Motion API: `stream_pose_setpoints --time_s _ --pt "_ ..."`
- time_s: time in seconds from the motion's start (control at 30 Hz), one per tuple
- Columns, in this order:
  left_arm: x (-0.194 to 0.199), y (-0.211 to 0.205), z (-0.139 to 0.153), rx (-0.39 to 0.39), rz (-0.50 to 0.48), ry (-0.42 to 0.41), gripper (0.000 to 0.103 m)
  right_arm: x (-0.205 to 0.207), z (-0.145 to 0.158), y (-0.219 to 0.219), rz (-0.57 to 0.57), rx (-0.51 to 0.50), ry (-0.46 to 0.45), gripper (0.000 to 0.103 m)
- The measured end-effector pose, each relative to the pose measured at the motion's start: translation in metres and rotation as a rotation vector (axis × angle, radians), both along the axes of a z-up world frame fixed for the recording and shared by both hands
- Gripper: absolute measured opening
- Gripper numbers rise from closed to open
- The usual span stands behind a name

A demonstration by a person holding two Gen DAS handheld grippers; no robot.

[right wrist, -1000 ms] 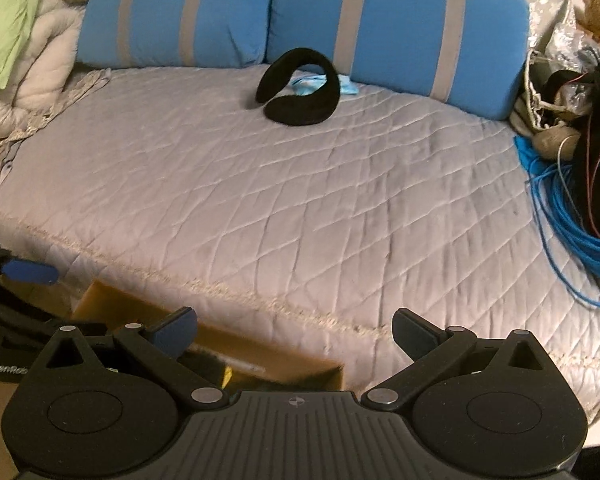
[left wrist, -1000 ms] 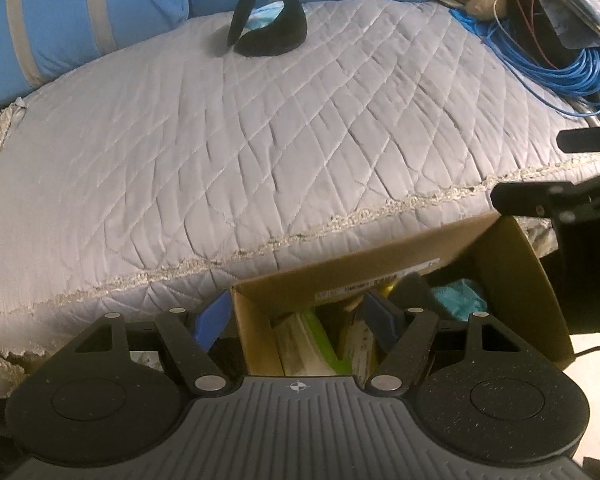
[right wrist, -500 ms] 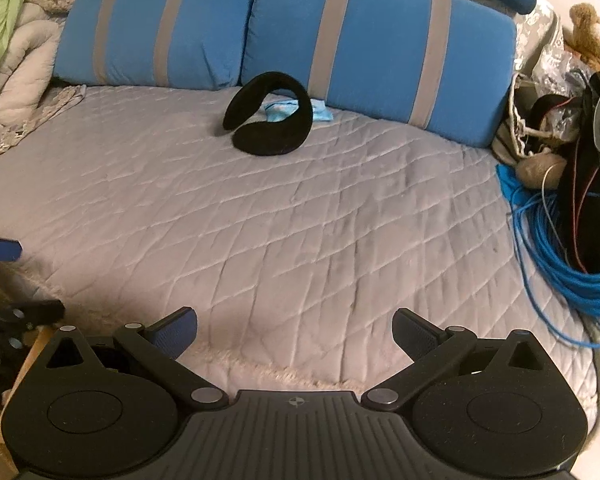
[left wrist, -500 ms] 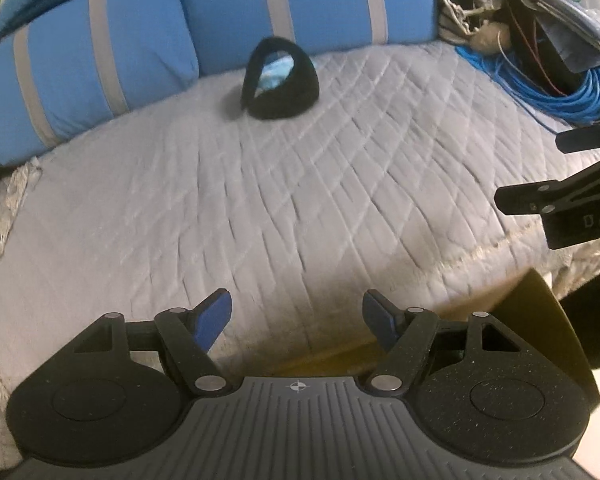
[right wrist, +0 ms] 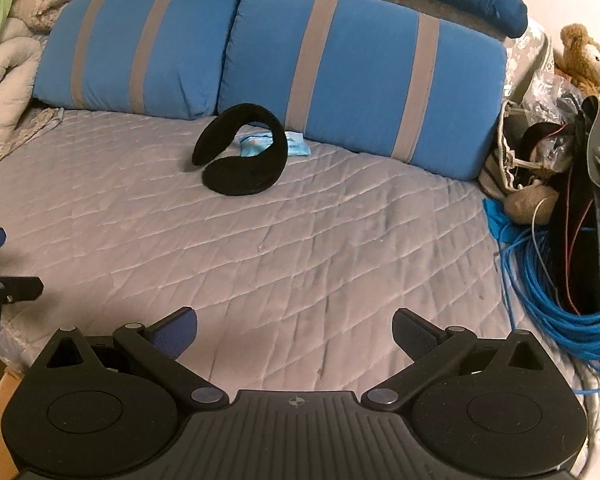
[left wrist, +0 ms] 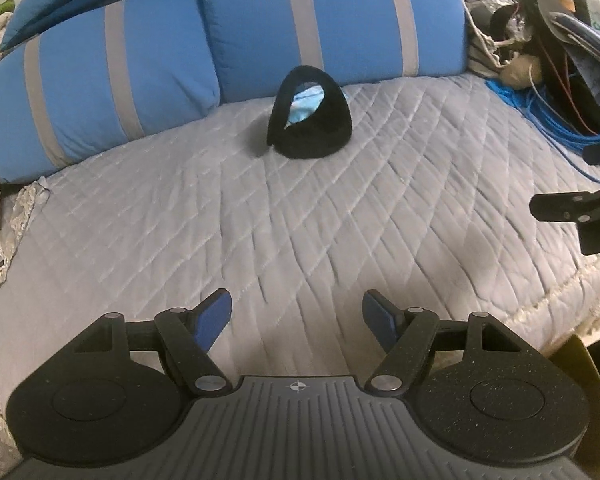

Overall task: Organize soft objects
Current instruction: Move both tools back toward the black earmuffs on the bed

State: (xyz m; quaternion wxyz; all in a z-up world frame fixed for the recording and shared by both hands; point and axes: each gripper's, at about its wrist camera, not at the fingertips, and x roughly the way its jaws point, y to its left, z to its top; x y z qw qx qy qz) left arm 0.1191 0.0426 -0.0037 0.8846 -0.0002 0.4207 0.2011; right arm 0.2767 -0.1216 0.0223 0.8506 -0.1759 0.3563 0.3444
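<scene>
Grey quilt (right wrist: 300,248) bare; black earmuffs (right wrist: 240,152) near pillows (right wrist: 360,80).

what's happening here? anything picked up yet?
Nothing held yet. A person has both grippers over the grey quilt, left gripper and right gripper open and empty. Ahead, by the blue striped pillows, lies a black ear warmer band with a light blue packet behind it, both untouched.
</scene>
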Motion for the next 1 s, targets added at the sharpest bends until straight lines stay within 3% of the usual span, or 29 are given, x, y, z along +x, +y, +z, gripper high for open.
stream_pose_setpoints --time_s 1.0 --pt "0.094 0.047 -0.015 0.066 -0.045 -0.020 0.072 0.061 -0.015 0.041 0.033 0.004 -0.019 0.103"
